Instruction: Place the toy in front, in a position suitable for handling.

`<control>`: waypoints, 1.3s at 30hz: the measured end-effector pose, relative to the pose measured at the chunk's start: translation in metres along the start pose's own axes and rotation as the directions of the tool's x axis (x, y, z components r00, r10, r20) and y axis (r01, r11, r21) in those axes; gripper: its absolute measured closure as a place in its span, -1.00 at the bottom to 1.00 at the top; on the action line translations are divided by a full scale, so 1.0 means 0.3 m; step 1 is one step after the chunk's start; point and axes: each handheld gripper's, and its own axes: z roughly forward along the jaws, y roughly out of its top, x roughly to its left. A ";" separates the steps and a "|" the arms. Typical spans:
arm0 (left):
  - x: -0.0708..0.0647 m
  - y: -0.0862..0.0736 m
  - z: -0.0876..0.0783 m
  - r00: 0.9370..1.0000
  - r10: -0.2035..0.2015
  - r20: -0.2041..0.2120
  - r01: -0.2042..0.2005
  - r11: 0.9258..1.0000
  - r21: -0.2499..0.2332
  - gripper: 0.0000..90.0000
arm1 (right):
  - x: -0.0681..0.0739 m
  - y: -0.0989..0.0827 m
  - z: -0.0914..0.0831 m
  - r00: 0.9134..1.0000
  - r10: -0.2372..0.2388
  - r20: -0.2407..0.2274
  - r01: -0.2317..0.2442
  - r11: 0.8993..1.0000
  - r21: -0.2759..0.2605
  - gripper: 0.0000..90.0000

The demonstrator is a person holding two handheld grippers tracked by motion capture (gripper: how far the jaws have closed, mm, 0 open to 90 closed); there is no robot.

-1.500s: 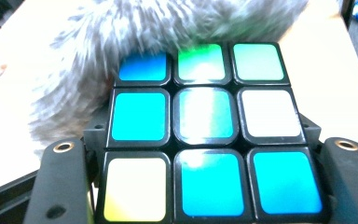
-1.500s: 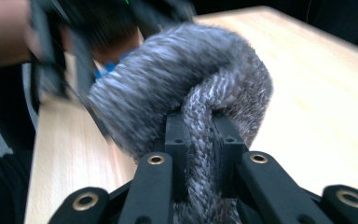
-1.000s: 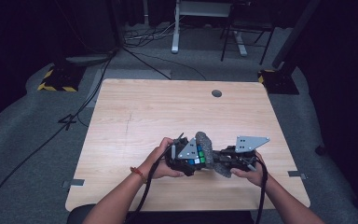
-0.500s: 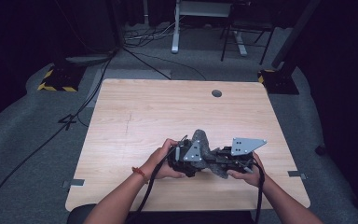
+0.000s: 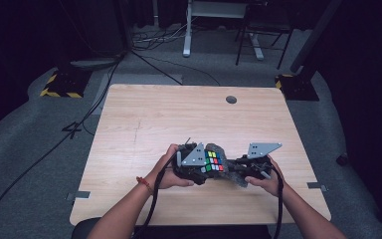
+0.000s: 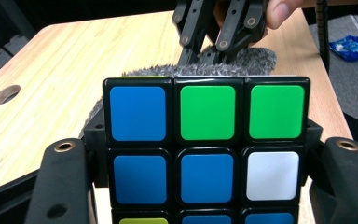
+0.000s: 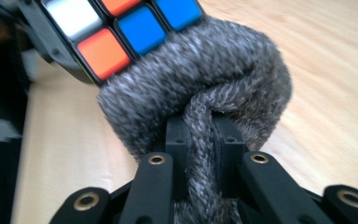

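Grey fuzzy cloth point(image 7: 200, 79) meets a colour cube point(image 6: 207, 149) low over the near edge of a wooden table point(image 5: 179, 114), where a person works with a gripper in each hand. In the left gripper view, the left gripper point(image 5: 191, 164) has its jaws clamped against the cube's two sides, holding a face of blue, green and white squares toward the camera, with a yellow-green square at the lower edge. The cloth lies bunched just behind the cube's top edge. In the right gripper view, the right gripper point(image 7: 203, 135) has its jaws pressed together on a twisted fold of the cloth, which bulges out ahead of them and touches a cube face showing orange, blue and white squares. Seen from the high view, the two grippers sit close together, the cube point(image 5: 212, 161) between them, and the cloth point(image 5: 234, 172) tucked under and beside it. Each gripper carries a grey three-cornered plate on top, and a black cable runs back along each forearm. A red band circles the left wrist point(image 5: 144, 183). A round hole point(image 5: 231, 99) marks the table's far side.
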 end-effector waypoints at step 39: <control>-0.006 -0.015 0.043 1.000 0.020 0.000 -0.020 0.997 0.069 -0.26 | 0.063 0.053 -0.053 0.997 -0.071 -0.006 0.070 0.991 -0.114 0.78</control>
